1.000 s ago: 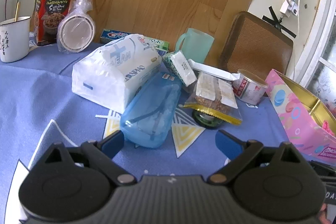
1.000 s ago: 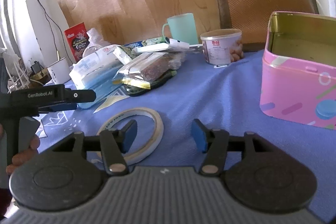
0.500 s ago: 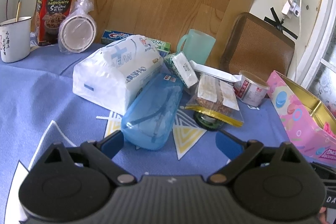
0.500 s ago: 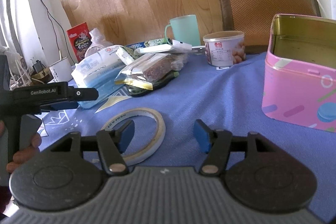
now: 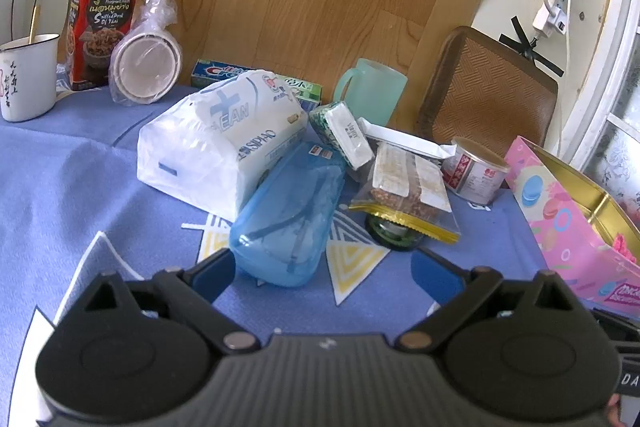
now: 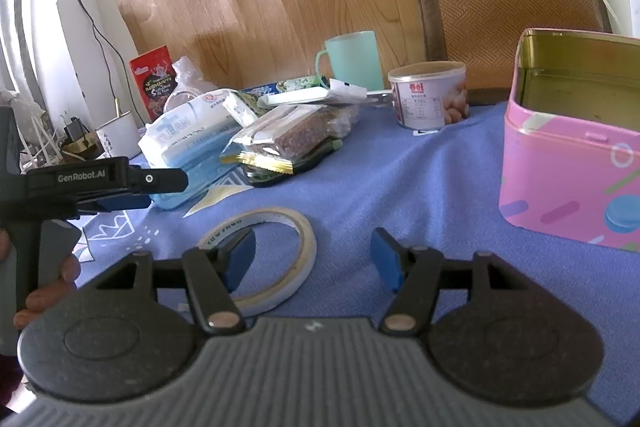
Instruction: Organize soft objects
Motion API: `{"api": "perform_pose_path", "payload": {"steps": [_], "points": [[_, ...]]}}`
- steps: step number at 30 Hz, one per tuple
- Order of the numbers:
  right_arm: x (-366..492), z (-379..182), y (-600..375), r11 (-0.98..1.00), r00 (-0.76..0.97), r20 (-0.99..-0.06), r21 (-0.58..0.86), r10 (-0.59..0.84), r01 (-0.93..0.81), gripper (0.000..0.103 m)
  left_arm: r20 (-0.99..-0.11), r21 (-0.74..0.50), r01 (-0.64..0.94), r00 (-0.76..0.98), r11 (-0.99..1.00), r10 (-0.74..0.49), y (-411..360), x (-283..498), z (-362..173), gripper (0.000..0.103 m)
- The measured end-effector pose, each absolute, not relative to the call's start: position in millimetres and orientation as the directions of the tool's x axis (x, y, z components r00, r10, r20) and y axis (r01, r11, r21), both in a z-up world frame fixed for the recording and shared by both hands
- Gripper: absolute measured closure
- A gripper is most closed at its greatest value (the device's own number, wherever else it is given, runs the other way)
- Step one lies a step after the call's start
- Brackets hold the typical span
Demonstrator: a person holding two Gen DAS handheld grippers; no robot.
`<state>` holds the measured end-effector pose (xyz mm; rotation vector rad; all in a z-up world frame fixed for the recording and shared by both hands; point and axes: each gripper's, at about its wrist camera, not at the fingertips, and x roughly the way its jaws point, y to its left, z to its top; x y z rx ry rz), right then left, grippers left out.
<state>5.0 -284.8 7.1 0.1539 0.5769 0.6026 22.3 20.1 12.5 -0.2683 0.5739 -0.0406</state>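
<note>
From the left wrist view, the left gripper hangs above a blue patterned tablecloth with its jaws spread wide and nothing between them; the near end of a translucent blue pouch lies just ahead of the left pad without touching it. The pouch leans against a white tissue pack, the soft bundle that sits at the middle of the heap. Resting on the far end of the pouch is a small green-and-white packet, and to its right a clear zip bag of brown snack lies on top of a dark round lid. Behind the heap stand a mint green mug, a toothpaste box, a bagged stack of paper bowls, a red snack pouch and a white enamel cup. A small tin can stands near an open pink tin box at the right edge. From the right wrist view, the right gripper has its jaws partly open, having just widened a little, and they hold nothing; a roll of tape lies flat on the cloth beneath and just beyond the left finger. The pink box stands to the right, well apart from the heap of packets further back on the left. The left gripper juts in from the left edge, with a person's fingers curled round its handle.
</note>
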Motion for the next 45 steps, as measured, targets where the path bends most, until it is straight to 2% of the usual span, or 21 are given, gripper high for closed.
{"api": "perform_pose_path", "payload": {"steps": [16, 25, 29, 33, 39, 43, 44, 45], "points": [[4.2, 6.8, -284.4, 0.818, 0.676, -0.462, 0.296, 0.574, -0.493, 0.036, -0.524, -0.256, -0.015, 0.842, 0.967, -0.126, 18.0, 20.1, 12.5, 0.004], [-5.9, 11.2, -284.8, 0.810, 0.681, -0.442, 0.266, 0.584, -0.522, 0.036, -0.519, -0.283, 0.033, 0.835, 0.958, -0.182, 18.2, 10.3, 15.7, 0.006], [-17.0, 12.7, -283.3, 0.789, 0.654, -0.451, 0.251, 0.608, -0.560, 0.030, -0.509, -0.326, 0.101, 0.819, 0.940, -0.264, 13.4, -4.5, 22.1, 0.011], [-26.8, 16.4, -273.1, 0.756, 0.623, -0.457, 0.199, 0.635, -0.624, 0.015, -0.520, -0.353, 0.157, 0.786, 0.922, -0.333, 2.3, -2.2, 28.1, 0.016], [-23.0, 13.4, -252.1, 0.758, 0.621, -0.520, 0.081, 0.586, -0.647, 0.014, -0.617, -0.325, 0.170, 0.707, 0.930, -0.345, -22.2, 17.8, 16.1, 0.040], [-16.2, 5.0, -243.6, 0.756, 0.605, -0.561, 0.060, 0.565, -0.651, 0.014, -0.634, -0.291, 0.184, 0.698, 0.939, -0.333, -36.3, 20.8, 11.6, 0.048], [-16.2, 2.6, -240.9, 0.755, 0.603, -0.566, 0.053, 0.562, -0.654, 0.016, -0.635, -0.289, 0.198, 0.693, 0.937, -0.342, -40.3, 20.8, 10.9, 0.053], [-17.1, 2.2, -239.7, 0.753, 0.607, -0.557, 0.053, 0.567, -0.655, 0.020, -0.636, -0.281, 0.204, 0.692, 0.938, -0.341, -43.8, 20.2, 10.6, 0.052]]}}
